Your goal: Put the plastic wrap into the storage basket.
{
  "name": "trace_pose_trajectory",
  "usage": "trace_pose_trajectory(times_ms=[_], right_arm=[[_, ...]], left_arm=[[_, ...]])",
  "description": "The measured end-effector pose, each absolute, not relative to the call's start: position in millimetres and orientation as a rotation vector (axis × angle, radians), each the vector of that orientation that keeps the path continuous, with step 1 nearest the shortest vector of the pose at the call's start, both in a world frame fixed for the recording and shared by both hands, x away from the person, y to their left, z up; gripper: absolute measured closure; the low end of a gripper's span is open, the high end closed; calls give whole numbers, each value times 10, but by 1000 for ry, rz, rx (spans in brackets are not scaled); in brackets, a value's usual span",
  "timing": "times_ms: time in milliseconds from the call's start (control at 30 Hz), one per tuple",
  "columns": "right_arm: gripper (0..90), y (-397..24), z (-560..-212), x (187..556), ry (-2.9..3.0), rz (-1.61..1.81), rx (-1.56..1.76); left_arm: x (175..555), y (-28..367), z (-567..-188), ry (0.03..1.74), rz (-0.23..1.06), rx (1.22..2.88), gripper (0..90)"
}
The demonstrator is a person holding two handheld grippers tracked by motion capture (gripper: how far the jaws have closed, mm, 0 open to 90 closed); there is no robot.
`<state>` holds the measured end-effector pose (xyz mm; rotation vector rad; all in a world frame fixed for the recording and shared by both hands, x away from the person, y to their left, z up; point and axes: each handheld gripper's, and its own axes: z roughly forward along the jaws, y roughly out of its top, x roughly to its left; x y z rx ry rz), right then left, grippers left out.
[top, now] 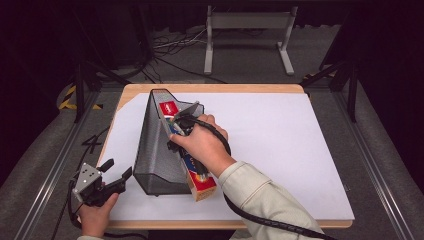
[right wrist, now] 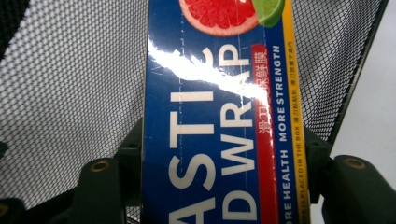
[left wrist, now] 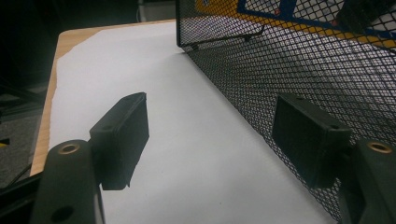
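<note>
A long blue plastic wrap box [top: 201, 183] lies slanted in a black mesh file holder [top: 150, 150] that rests on its side on the table. Its near end sticks out over the holder's front edge. My right gripper [top: 181, 126] is shut across the box's width. In the right gripper view both jaws press the long sides of the box [right wrist: 219, 116], with the mesh holder [right wrist: 70, 84] behind it. My left gripper [top: 118, 170] is open and holds nothing, just left of the holder's near corner. In the left gripper view, the left gripper [left wrist: 210, 135] hovers above white paper beside the mesh holder [left wrist: 303, 60].
A large white sheet [top: 280, 140] covers most of the wooden table [top: 210, 88]. A grey metal stand [top: 247, 22] and cables lie on the floor beyond the far edge. Dark frame rails run along both sides.
</note>
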<state>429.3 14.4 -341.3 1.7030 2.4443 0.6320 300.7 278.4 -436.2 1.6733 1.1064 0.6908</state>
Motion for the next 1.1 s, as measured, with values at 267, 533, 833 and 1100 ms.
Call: trace_pose_trajectory(times_ms=[267,533,833,1100], right_arm=[[389,212,-3456,4364,2467,552,1720],[387,278,-3504,4439,2517,478,1708],[386,312,-3530,4514,2530,460,1660],[297,278,-3511,4533,2525,523,1645]], left_arm=[[2972,2812,-4362,1110,695,1671,282],[2982,2810,-4362,1107,691,1673,283],[2996,2802,-4363,1099,685,1677,283],[3001,2791,-4364,1099,685,1679,283]])
